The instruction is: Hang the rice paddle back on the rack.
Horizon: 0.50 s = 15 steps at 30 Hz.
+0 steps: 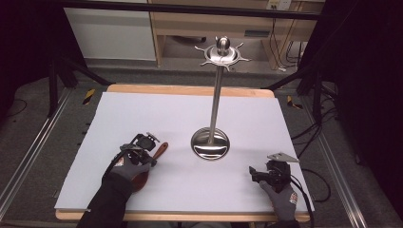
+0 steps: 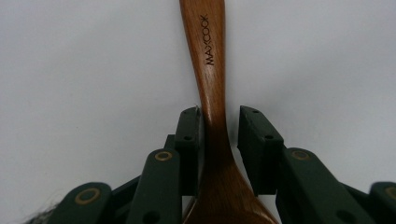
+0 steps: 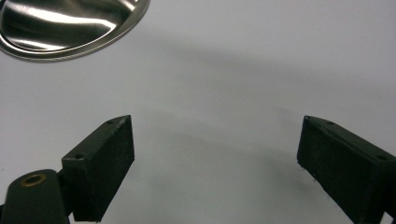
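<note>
A brown wooden spoon [image 1: 162, 147] marked MAXCOOK [image 2: 208, 56] lies on the white sheet, handle pointing away and to the right. My left gripper [image 1: 151, 159] [image 2: 220, 116] straddles its neck: one pad touches the wood and the other stands a little off it, so the jaws are open around the spoon. My right gripper [image 1: 255, 175] [image 3: 215, 140] rests low at the front right, jaws wide open with nothing between them. A steel utensil stand [image 1: 210, 145] rises mid-table on a round base [image 3: 70, 23], with a ring of hooks [image 1: 222, 53] on top.
The white sheet [image 1: 142, 109] covers a wooden table. Black frame legs and floor cables [image 1: 309, 137] flank it. A wooden cabinet [image 1: 199, 28] stands behind.
</note>
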Available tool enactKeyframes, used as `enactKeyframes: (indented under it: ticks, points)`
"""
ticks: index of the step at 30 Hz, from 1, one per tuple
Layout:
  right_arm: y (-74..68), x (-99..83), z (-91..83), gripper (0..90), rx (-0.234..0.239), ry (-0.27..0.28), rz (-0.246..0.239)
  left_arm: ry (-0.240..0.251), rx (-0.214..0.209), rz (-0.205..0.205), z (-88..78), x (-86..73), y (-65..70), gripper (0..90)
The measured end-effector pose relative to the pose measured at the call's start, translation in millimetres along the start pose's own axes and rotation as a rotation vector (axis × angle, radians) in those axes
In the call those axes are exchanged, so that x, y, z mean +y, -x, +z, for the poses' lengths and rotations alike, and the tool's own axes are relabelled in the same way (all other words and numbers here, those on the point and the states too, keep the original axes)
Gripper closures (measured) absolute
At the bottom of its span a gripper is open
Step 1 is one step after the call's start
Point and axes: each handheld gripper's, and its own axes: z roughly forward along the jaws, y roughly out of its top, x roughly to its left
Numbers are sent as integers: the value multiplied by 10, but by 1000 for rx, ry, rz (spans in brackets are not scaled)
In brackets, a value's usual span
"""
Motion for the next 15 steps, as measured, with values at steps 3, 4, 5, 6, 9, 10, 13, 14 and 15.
enactKeyframes:
  ticks: [3, 4, 5, 6, 9, 10, 13, 14, 15]
  points:
    - [6, 1, 2, 114, 2, 2, -6, -24, -2, 13, 4, 31, -14, 692]
    - [6, 1, 2, 114, 2, 2, -6, -24, -2, 13, 4, 31, -14, 692]
    - [6, 0, 4, 114, 3, -1, -5, -45, -12, 3, 12, 58, -16, 692]
    - [6, 0, 4, 114, 3, -1, -5, -45, -12, 3, 12, 58, -16, 692]
    - [-3, 0, 3, 114, 6, -4, 2, -67, -8, -1, 20, 91, -7, 693]
    - [2, 0, 0, 114, 9, -1, -1, -62, -2, 7, 17, 86, -11, 698]
    - [4, 1, 5, 114, 7, -2, -3, -51, -19, -13, 16, 69, -27, 707]
    - [3, 1, 5, 114, 9, -6, -1, -48, -24, -15, 14, 62, -43, 716]
    - [-3, 0, 7, 114, 13, -4, 3, -46, -27, -19, 12, 58, -56, 755]
